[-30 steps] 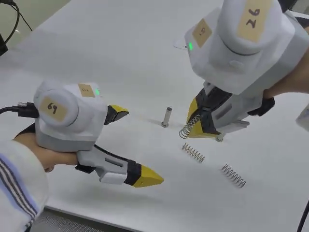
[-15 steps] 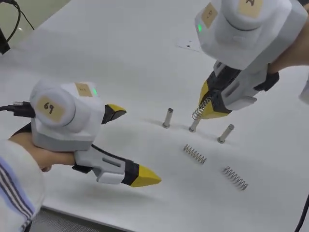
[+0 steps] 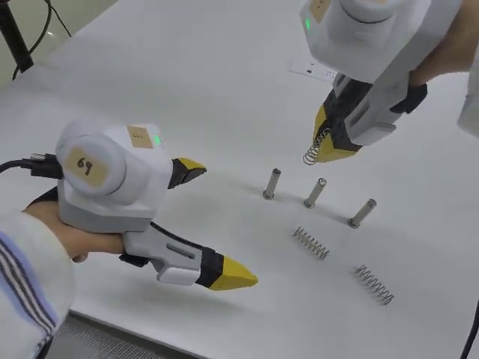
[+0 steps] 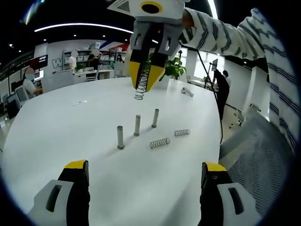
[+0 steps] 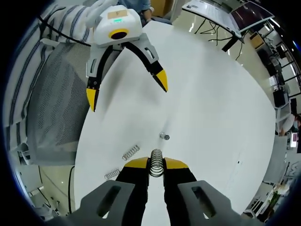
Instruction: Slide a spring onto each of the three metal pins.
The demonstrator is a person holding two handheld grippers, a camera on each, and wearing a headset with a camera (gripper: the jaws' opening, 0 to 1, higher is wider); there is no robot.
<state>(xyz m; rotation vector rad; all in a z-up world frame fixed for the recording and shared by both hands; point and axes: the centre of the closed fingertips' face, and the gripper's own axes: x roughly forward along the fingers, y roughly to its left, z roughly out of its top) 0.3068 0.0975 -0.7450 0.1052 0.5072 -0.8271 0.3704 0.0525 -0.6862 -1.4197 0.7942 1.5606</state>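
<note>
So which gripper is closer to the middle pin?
Right. The right gripper hangs above the middle pin, holding a spring; the left gripper sits open, well off to its side.

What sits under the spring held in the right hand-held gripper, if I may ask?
The bare middle pin stands roughly below the spring, not touching; the jaws cover the spring's upper coils.

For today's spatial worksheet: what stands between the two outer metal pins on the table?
The middle pin, itself bare, stands between the left pin and the right pin, as the head view shows.
</note>
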